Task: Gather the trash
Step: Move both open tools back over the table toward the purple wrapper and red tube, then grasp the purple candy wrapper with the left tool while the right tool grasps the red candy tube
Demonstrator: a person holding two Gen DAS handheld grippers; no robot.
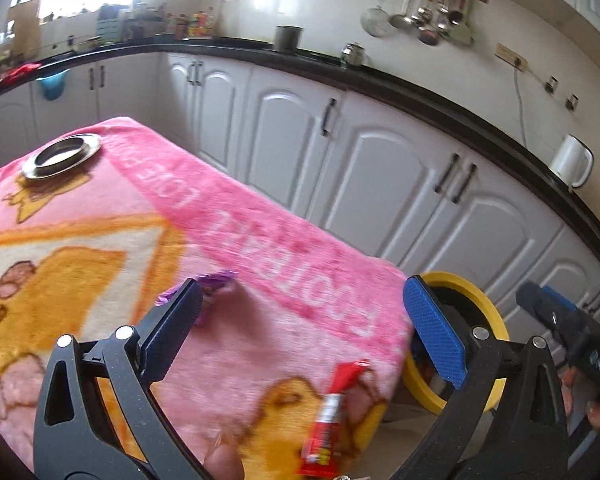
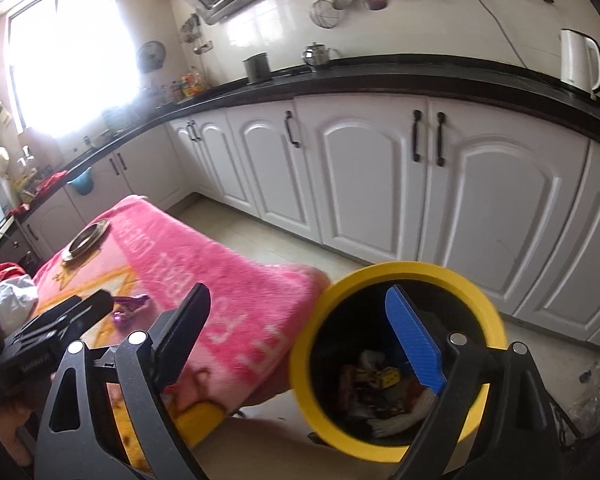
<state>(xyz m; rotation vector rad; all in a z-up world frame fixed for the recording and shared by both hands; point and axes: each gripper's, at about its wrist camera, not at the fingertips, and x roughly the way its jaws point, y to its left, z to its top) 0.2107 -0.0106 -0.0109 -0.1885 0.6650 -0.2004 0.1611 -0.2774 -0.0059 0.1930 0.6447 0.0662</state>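
Right gripper [image 2: 296, 332] spread wide, nothing between the jaws; its blue pad hangs over the mouth of the yellow-rimmed bin [image 2: 396, 272]. Left gripper [image 1: 302, 320] also spread, empty, aimed over the near corner of the pink blanket [image 1: 228, 216].

Trash relative to the bin: wrappers already lie inside it; a red sachet [image 1: 332, 412] sits on the blanket edge just beside the bin; a purple wrapper [image 1: 216, 284] lies farther in on the blanket, by the left gripper's dark finger.

Risks, as I judge them: the red sachet is close to the drop-off, so a sideways nudge could push it to the floor. The blanket pile is soft, so a low pinch could grab fabric with the wrapper. A steel dish [image 1: 62, 156] at the far end, well apart from the bin, could shift if the blanket gets tugged.

Room: bin touches or nearly touches the blanket corner, cannot tell which. Open floor between bin and white cabinets [image 2: 380, 184].
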